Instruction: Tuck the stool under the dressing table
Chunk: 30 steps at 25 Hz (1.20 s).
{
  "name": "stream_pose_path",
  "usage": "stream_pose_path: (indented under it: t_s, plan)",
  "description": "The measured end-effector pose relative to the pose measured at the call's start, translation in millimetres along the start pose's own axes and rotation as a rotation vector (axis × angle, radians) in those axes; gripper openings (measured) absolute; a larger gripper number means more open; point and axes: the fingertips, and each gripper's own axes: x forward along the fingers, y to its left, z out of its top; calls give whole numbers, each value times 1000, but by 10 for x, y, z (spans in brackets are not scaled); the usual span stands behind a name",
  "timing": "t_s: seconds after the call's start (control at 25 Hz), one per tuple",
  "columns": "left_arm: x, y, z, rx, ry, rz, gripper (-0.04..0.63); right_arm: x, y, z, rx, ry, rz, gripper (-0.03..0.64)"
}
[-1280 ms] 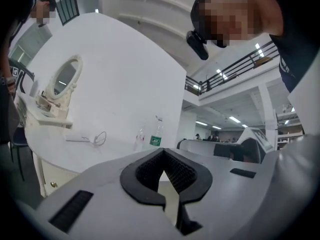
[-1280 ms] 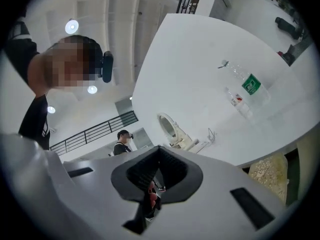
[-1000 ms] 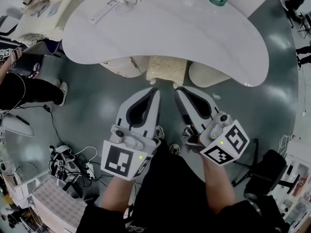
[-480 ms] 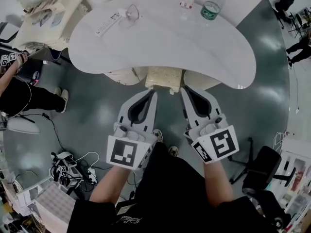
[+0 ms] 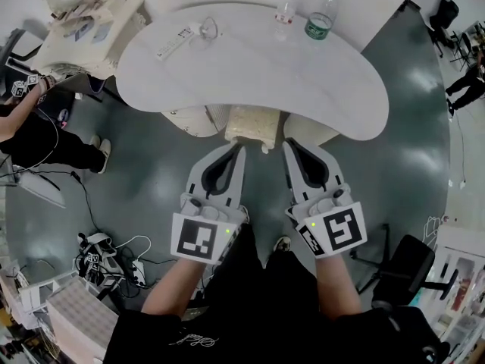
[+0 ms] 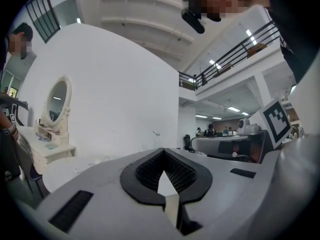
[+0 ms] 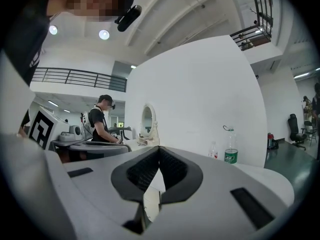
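Stool (image 5: 252,123) sits in the knee gap of the dressing table (image 5: 258,70), mostly under its near edge. Only a cream strip of seat shows, flanked by the table's two pale rounded supports. That strip is wider along the table edge than it is deep, so we read the long side as parallel to the edge. Left gripper (image 5: 239,149) and right gripper (image 5: 290,144) hang on our side of the table, both pointing at it. Their tips are just off the stool's near-left and near-right corners, so the stool lies straight ahead between them and neither hand is clearly nearer. Both pairs of jaws are pressed together with nothing between them. Both gripper views look level across the tabletop and not at the seat, so we judge both tools are clear of the stool. Any further push would go straight in, away from us, square to the table edge. The gap between the supports looks only a little wider than the seat, so a skewed push risks catching a support. The floor on our side of the table is open. Bottles (image 5: 319,20) stand near the table's far edge, well away from the stool. A bystander (image 5: 30,131) stands off the table's left end, and a black chair (image 5: 402,277) sits well off to our right of the table.
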Motion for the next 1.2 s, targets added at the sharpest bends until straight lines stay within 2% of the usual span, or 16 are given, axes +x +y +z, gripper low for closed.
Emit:
stream_pose_path:
  t_s: [0.28, 0.48, 0.72, 0.88, 1.2]
  plan:
    - [-231, -633, 195, 55, -25, 56, 6, -670, -95, 159, -10, -46, 40, 6]
    - [-447, -1124, 291, 92, -18, 79, 6, -1218, -232, 316, -7, -74, 35, 6]
    - [-593, -1646, 386, 130, -18, 76, 6, -1699, -184, 449, -22, -89, 56, 6]
    - [-694, -1880, 342, 148, -4, 77, 6, -1977, -107, 410, -22, -93, 74, 6]
    - [-758, -2182, 213, 161, 29, 64, 6, -2322, -143, 362, -22, -94, 55, 6]
